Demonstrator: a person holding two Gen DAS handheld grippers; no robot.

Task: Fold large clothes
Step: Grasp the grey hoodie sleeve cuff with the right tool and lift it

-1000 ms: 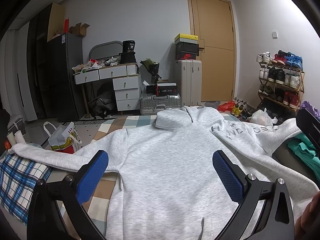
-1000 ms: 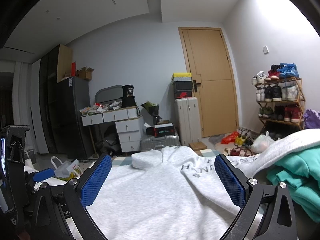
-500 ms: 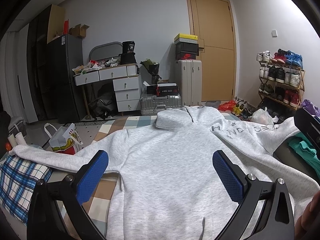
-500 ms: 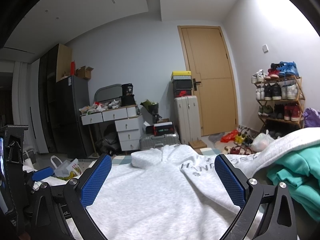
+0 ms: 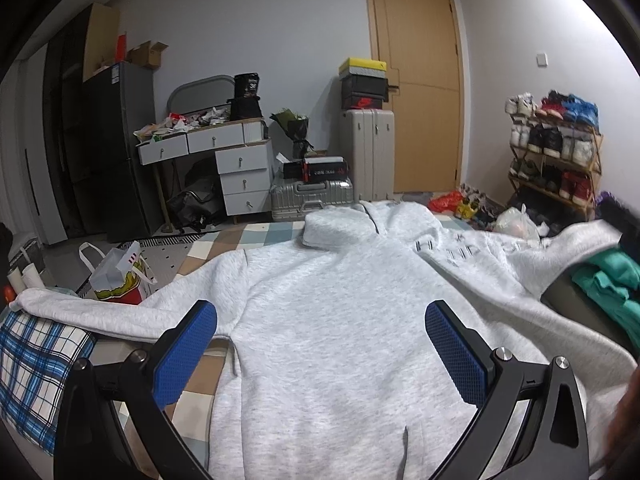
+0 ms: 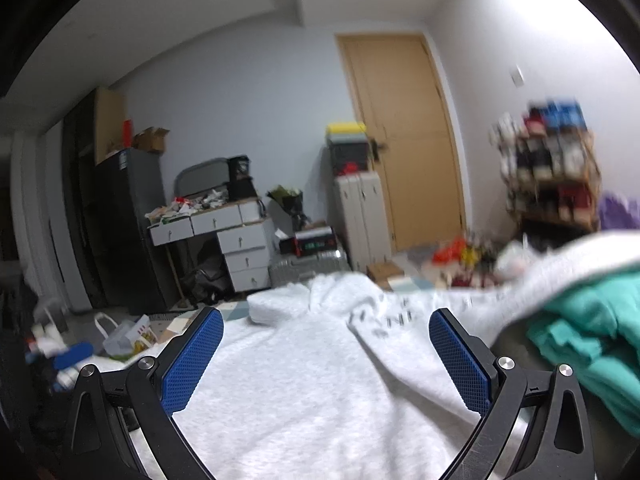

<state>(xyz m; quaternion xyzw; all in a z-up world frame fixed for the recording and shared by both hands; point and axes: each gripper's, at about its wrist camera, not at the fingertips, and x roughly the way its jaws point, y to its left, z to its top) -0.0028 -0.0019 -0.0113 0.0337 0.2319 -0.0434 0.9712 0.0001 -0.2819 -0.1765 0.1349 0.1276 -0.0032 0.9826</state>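
Observation:
A light grey hoodie (image 5: pixel 336 320) lies spread flat, hood (image 5: pixel 340 224) at the far end and dark lettering (image 5: pixel 460 248) across the right shoulder. One sleeve (image 5: pixel 80 312) stretches left over a blue plaid cloth. My left gripper (image 5: pixel 320 320) hovers open above the hoodie's body, nothing between its blue pads. In the right wrist view the same hoodie (image 6: pixel 304 380) fills the foreground, blurred. My right gripper (image 6: pixel 326 332) is open over it, near the right sleeve (image 6: pixel 560 268) that rises over a teal garment.
A teal garment (image 6: pixel 592 332) is piled at the right. A blue plaid cloth (image 5: pixel 36 364) lies at the left. Beyond stand white drawers (image 5: pixel 240 172), suitcases (image 5: pixel 368 152), a wooden door (image 5: pixel 420 92), a shoe rack (image 5: pixel 556 152) and a bag (image 5: pixel 120 276) on the floor.
The right wrist view has swung left and gone blurred, so my right gripper is moving. The left gripper has hardly shifted. Both stay open.

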